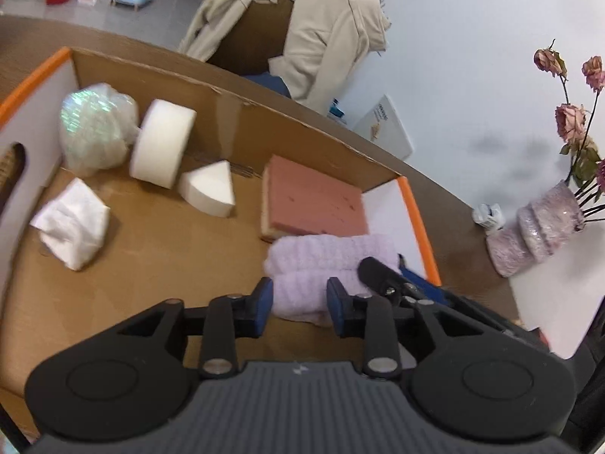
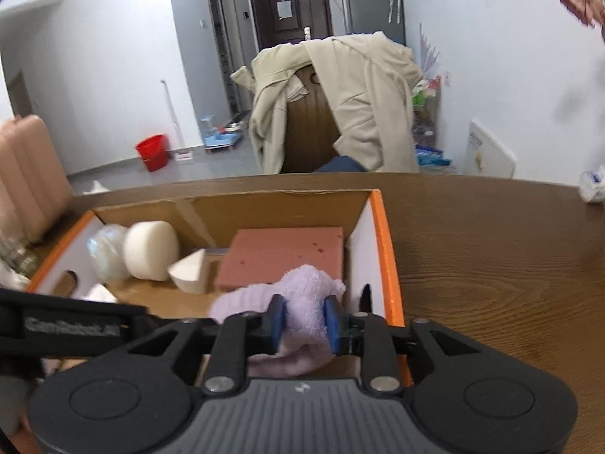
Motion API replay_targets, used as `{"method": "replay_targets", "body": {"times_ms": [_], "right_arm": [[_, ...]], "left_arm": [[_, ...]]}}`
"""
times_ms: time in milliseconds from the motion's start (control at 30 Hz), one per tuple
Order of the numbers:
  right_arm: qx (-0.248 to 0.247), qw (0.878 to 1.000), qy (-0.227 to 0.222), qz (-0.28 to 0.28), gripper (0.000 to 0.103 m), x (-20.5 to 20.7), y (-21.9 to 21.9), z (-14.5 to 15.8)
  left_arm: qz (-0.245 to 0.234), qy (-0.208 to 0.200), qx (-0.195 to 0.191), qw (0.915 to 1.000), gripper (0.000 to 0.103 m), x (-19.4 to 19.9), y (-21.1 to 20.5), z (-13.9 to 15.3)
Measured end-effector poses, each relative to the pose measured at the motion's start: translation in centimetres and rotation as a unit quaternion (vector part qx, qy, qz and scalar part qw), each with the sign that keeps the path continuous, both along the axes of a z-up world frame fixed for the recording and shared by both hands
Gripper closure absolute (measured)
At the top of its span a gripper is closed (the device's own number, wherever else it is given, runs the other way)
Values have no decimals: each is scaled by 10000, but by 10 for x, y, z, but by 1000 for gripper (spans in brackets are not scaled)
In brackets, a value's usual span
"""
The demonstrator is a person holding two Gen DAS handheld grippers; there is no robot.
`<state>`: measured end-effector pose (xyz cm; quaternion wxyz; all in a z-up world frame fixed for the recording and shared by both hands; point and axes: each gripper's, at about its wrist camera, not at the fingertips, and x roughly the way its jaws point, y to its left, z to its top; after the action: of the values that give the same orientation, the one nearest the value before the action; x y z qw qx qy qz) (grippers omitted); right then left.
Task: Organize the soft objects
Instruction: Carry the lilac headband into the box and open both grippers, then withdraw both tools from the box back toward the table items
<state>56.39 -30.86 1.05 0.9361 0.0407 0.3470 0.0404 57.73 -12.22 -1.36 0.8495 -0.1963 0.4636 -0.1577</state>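
Lilac fluffy towel (image 2: 298,302), rolled, lies in the cardboard box with orange rim (image 2: 389,257), beside the pink sponge block (image 2: 280,257), likely to keep soft things together. Both the right gripper (image 2: 301,319) and the left gripper (image 1: 299,299) stand partly open around it; whether the pads still press it, I cannot tell.

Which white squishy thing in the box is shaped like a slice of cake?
The small white foam wedge, lying between the round white foam disc and the pink sponge. The disc is round and the crumpled white tissue has no neat shape.
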Motion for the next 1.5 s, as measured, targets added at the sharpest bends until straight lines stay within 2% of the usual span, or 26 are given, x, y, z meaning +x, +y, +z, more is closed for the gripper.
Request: {"method": "replay_targets", "body": {"times_ms": [67, 100, 133, 200, 267, 367, 467, 600, 700, 800, 833, 900, 967, 1100, 1200, 1333, 1500], "right_arm": [[-228, 9996, -137, -104, 58, -6, 3, 3], [-245, 9993, -254, -93, 50, -15, 3, 6], [-275, 9989, -367, -92, 47, -22, 5, 11], [-289, 9974, -660, -39, 36, -44, 4, 26], [-217, 9953, -944, 35, 28, -72, 2, 43], [-8, 9919, -1254, 204, 20, -124, -6, 61], [100, 9886, -1425, 475, 15, -180, -13, 63], [56, 9821, -1685, 841, 13, -262, -27, 52], [100, 9735, -2041, 1027, 8, -320, -44, 40], [26, 9562, -2700, 1129, 0, -379, -62, 25], [-141, 9520, -2829, 1159, 0, -395, -65, 21], [-493, 9490, -2869, 1208, 0, -420, -71, 15], [-579, 9493, -2878, 1126, 0, -439, -82, 11], [-255, 9458, -3106, 917, 0, -467, -114, 5], [-373, 9427, -3230, 740, 0, -477, -133, 5], [-680, 9409, -3289, 443, 0, -481, -164, 2], [-797, 9491, -3045, 132, 0, -466, -198, -11]], "left_arm": [[21, -202, 199, 9996, 55, -11, 1, 9], [-2, -339, 263, 9991, 53, -18, 3, 17], [-38, -491, 345, 9982, 52, -28, 4, 25], [-83, -968, 557, 9937, 39, -56, 9, 48], [2, -1514, 780, 9854, 26, -89, 17, 68], [142, -2095, 1048, 9721, 21, -147, 34, 90], [424, -2467, 1399, 9580, 15, -202, 48, 96], [969, -2839, 1929, 9342, 4, -276, 61, 86], [1336, -2953, 2247, 9190, 3, -322, 72, 71], [1890, -2994, 2309, 9063, 0, -358, 84, 58], [2019, -2927, 2289, 9062, 0, -365, 88, 54], [2118, -2745, 2224, 9112, 0, -379, 95, 45], [2289, -2673, 2238, 9089, 0, -389, 102, 38], [2706, -2751, 2339, 8924, 0, -406, 115, 29], [2962, -2717, 2300, 8863, 0, -417, 127, 28], [3107, -2686, 2345, 8811, 0, -425, 137, 26], [3132, -2531, 2373, 8840, 0, -420, 141, 22]]}}
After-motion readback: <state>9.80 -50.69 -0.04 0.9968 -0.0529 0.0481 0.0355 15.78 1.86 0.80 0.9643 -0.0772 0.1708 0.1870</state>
